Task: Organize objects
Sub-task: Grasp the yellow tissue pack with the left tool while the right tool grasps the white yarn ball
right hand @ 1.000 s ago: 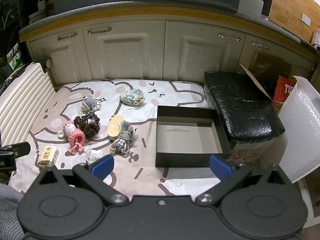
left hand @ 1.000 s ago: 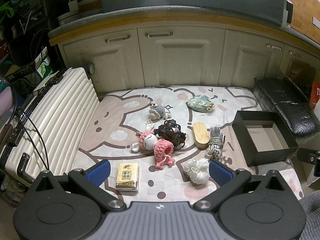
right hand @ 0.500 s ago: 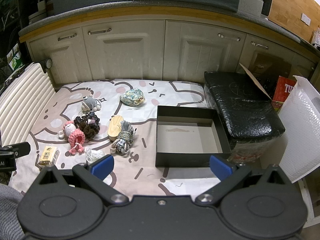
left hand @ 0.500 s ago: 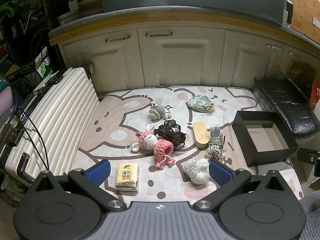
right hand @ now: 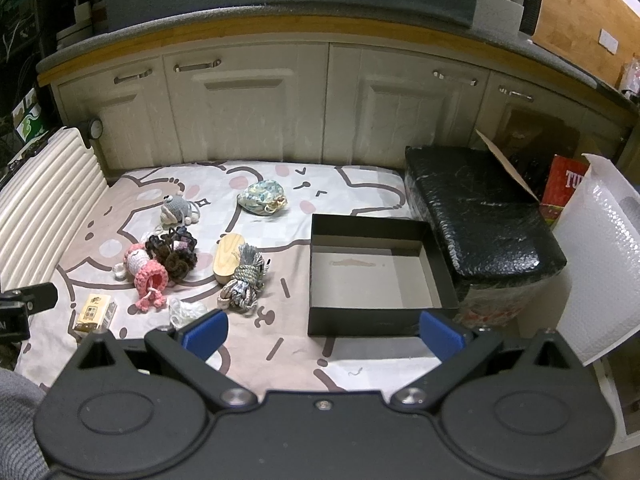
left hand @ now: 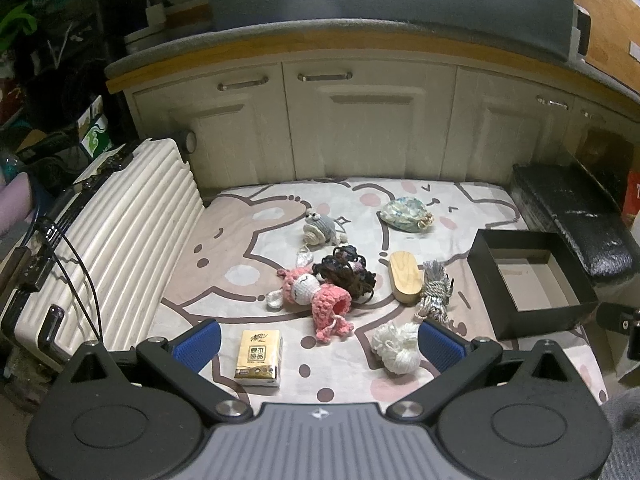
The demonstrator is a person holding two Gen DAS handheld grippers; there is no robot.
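Small objects lie loose on a cartoon-print mat (left hand: 240,248): a tissue pack (left hand: 259,351), a pink crochet doll (left hand: 310,292), a dark hair-tie bundle (left hand: 344,272), a wooden brush (left hand: 406,276), a grey rope bundle (left hand: 436,292), white yarn (left hand: 394,346), a grey knitted toy (left hand: 320,226) and a floral pouch (left hand: 404,209). An empty black box (right hand: 372,276) sits right of them. My left gripper (left hand: 319,345) hovers open over the mat's near edge, holding nothing. My right gripper (right hand: 322,332) is open in front of the box, also holding nothing.
A cream ribbed suitcase (left hand: 100,240) lies along the mat's left side. Cream cabinets (right hand: 260,108) close the back. A black wrapped block (right hand: 476,224) stands right of the box, with white bubble wrap (right hand: 596,264) and a red carton (right hand: 564,184) beyond it.
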